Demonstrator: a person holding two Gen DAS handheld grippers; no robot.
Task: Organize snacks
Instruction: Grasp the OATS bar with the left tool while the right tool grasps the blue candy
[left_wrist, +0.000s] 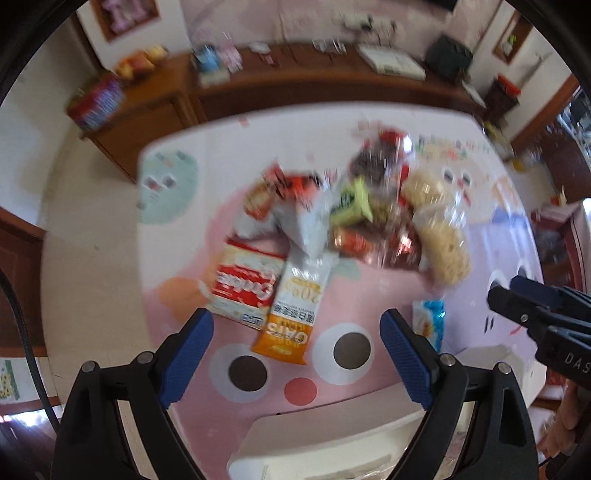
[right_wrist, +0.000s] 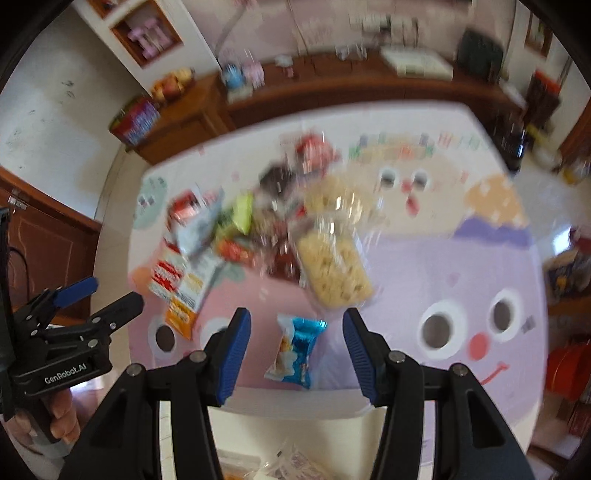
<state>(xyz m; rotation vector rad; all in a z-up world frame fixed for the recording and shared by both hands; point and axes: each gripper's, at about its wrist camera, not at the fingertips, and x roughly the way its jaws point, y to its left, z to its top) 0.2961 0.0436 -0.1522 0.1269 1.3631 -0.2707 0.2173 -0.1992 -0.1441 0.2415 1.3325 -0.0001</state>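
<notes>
Both tongs (left_wrist: 295, 350) (right_wrist: 297, 354) empty, agape; blue packet (right_wrist: 297, 349) whole only from right wrist.

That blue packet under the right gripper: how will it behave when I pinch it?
The blue packet looks like a small foil pillow pouch, so probably light and crushable. Its glossy film may slip between the pads. It lies flat and apart from the pile, so it should slide rather than roll if nudged.
</notes>
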